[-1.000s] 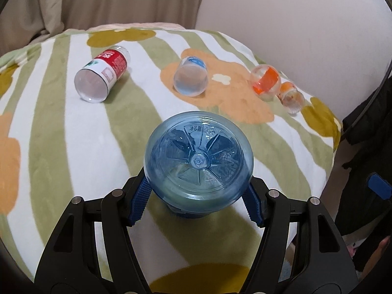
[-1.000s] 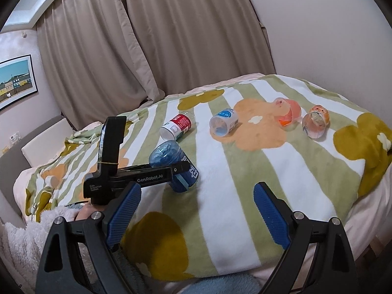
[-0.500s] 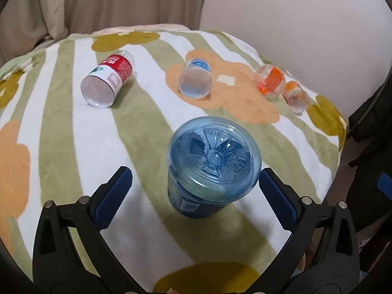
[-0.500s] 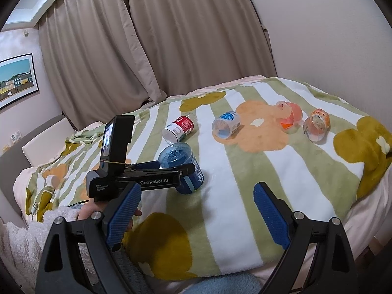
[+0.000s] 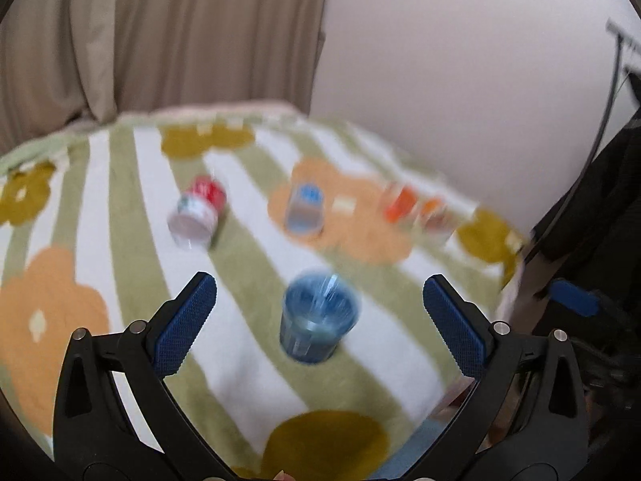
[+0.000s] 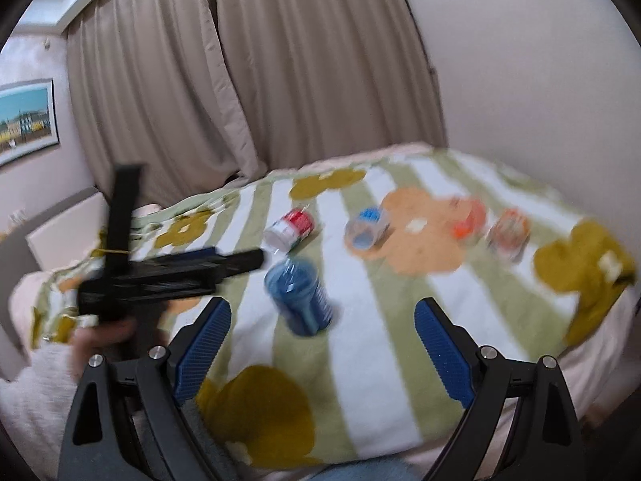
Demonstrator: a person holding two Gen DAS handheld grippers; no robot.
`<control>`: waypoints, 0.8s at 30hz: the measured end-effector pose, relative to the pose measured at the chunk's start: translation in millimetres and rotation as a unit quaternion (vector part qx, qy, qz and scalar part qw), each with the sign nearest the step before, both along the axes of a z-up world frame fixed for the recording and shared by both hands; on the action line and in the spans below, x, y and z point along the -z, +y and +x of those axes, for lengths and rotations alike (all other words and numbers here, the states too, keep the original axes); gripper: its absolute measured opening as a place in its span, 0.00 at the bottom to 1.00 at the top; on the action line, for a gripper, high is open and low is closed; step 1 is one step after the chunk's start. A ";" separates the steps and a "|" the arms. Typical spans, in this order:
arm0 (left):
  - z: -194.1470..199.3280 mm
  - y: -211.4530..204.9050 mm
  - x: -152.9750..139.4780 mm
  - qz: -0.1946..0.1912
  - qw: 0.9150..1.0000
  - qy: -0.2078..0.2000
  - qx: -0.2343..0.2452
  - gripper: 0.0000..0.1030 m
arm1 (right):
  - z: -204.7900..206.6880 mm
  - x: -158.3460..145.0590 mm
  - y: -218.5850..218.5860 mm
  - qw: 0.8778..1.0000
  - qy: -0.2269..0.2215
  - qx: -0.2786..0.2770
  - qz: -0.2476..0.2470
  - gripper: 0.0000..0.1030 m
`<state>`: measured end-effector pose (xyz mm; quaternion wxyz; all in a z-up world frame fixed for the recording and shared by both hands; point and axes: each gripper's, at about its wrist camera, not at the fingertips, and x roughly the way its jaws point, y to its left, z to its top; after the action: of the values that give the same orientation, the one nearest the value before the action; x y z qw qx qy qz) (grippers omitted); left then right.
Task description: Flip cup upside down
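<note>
**Blue cup released, base up — left gripper backs away**

Left gripper [image 5: 319,300]: jaws spread wide, nothing between the pads. The blue cup [image 5: 318,318] stands on the striped blanket [image 5: 248,360] a little beyond the fingertips, clear of both pads. Its ribbed base faces up and its mouth is down on the fabric. Both views are motion-blurred, so I cannot tell whether it sits dead level; the right wrist view shows it leaning slightly, which may be lens distortion.

Right gripper [image 6: 322,332]: jaws apart, empty, hovering at the near edge of the bed. From here the left gripper shows as a black bar to the left of the cup, not touching it.

Against the frame one second ago: the pads were then clamped on the cup's sides, and the cup filled the centre of the left view. Half a second ago the jaws were already apart with the cup just ahead of them. Now the cup looks smaller and farther off — the left tool is withdrawing toward the near side.

Judgement: for this cup the flip looks done. Four other cups lie on their sides farther across the blanket: a red-and-white cup [image 5: 197,211] far left, a clear cup with blue label [image 5: 304,210] centre, and two orange-tinted cups [image 5: 416,210] far right. Any of them is a plausible next target.
</note>
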<state>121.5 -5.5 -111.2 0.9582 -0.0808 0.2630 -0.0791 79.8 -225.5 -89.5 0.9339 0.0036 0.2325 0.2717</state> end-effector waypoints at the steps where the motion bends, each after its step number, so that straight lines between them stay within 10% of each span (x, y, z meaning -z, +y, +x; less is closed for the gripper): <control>1: -8.3 2.3 -14.0 -0.005 1.000 -0.015 -0.001 1.00 | -3.2 -12.2 2.7 1.000 -0.019 0.013 -0.011 0.89; 11: -91.7 8.1 -120.0 0.070 0.981 -0.172 -0.063 1.00 | -35.9 -100.9 9.3 0.978 -0.134 0.152 -0.041 0.89; 24: -134.6 4.0 -129.5 0.084 0.973 -0.206 -0.067 1.00 | -73.6 -111.4 -5.8 0.956 -0.147 0.250 -0.053 0.89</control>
<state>-13.0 -1.5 18.3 0.9982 0.0005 0.0601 -0.0069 6.2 -231.2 21.9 0.9947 -0.0282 0.0983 0.0144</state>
